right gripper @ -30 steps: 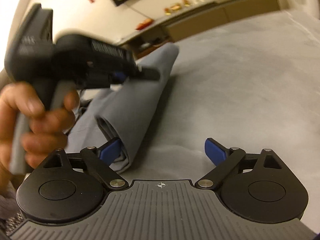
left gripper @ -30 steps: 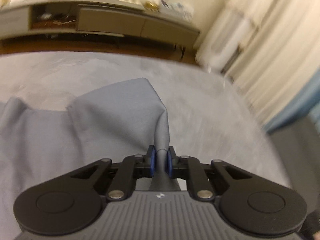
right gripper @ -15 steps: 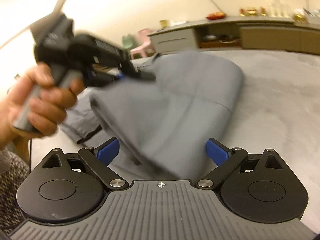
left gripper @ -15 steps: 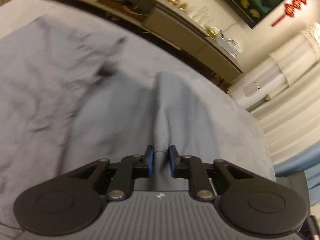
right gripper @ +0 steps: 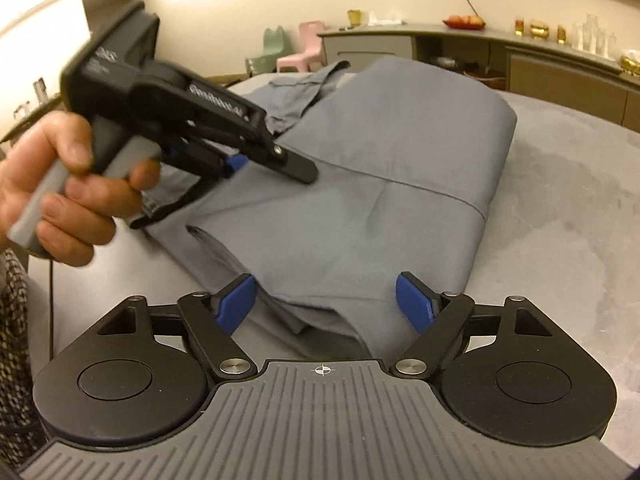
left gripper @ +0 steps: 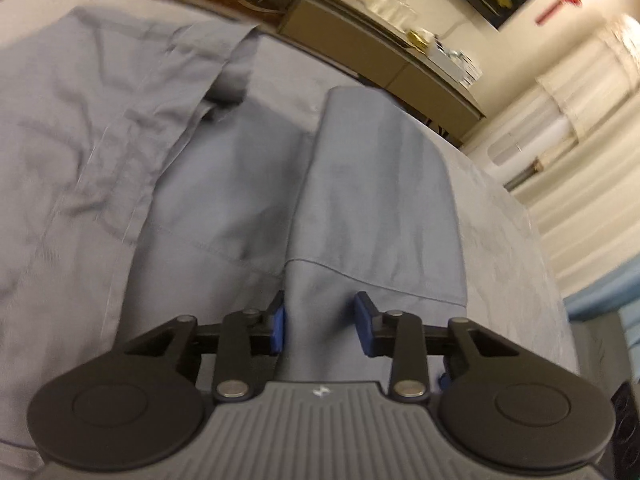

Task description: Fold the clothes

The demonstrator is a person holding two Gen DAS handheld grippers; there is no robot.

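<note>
A grey-blue shirt [left gripper: 248, 184] lies on the grey bed cover [left gripper: 508, 248], with its right side folded over the body. In the right wrist view the folded shirt [right gripper: 380, 184] spans the middle. My left gripper [left gripper: 320, 326] is open, its blue pads [left gripper: 277, 328] on either side of the folded panel's near edge. It also shows in the right wrist view [right gripper: 240, 162], held by a hand just over the shirt's left part. My right gripper [right gripper: 325, 302] is open wide, with the shirt's near fold between its pads.
A long low sideboard [right gripper: 520, 60] with cups, glasses and a fruit plate stands along the far wall. Small pink and green chairs [right gripper: 298, 52] stand beyond the bed. Pale curtains [left gripper: 580, 152] hang at the right in the left wrist view.
My left gripper was shut on the shirt's edge, carried it over the body, and has now opened, so the panel lies flat. The right gripper stayed open.
</note>
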